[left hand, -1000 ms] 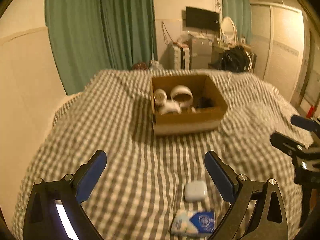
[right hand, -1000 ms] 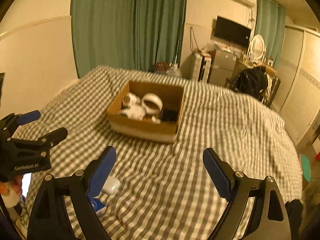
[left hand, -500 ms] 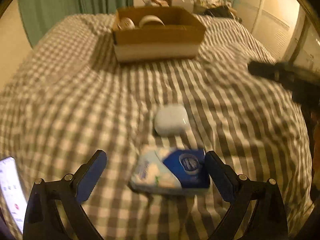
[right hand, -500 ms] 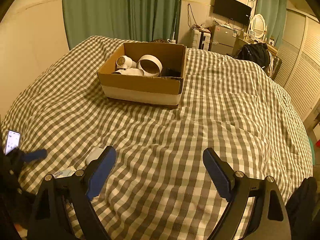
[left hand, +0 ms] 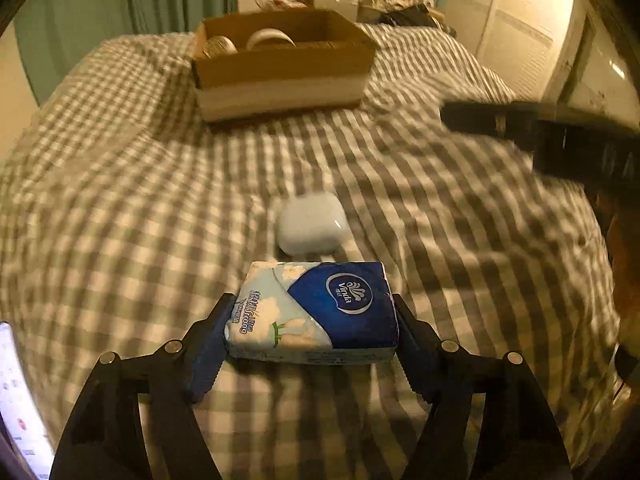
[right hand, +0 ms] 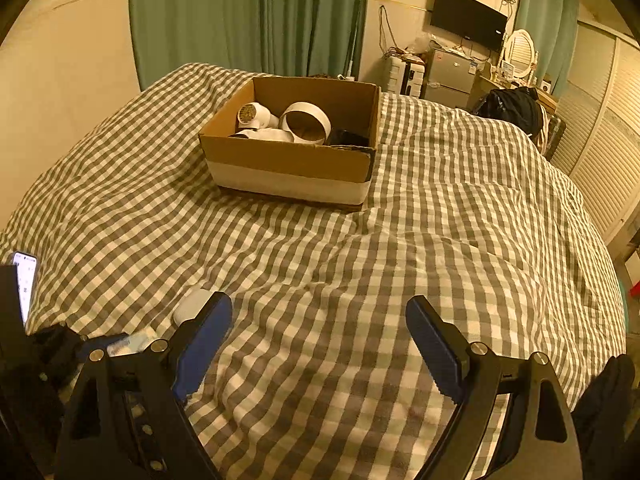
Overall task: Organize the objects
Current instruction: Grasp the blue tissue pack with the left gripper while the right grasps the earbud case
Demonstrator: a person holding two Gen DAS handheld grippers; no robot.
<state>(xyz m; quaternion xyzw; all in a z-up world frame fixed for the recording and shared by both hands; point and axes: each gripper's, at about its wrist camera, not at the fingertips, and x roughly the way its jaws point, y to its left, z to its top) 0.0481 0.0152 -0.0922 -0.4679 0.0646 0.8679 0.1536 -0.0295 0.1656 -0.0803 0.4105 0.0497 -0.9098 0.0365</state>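
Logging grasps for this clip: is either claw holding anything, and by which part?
The left claw grips the tissue pack across its two short ends. The right claw is open and holds nothing.

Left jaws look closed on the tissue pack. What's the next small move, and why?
Probably lift the tissue pack straight up off the bedspread. The left gripper has both jaws pressed against its sides, and the white case lies just ahead, so dragging forward could bump it.

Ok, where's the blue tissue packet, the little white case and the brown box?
blue and white tissue packet (left hand: 316, 312), left wrist view, printed top.
small white rounded case (left hand: 311, 223), left wrist view, lid.
brown cardboard box (right hand: 288, 156), right wrist view, front wall.
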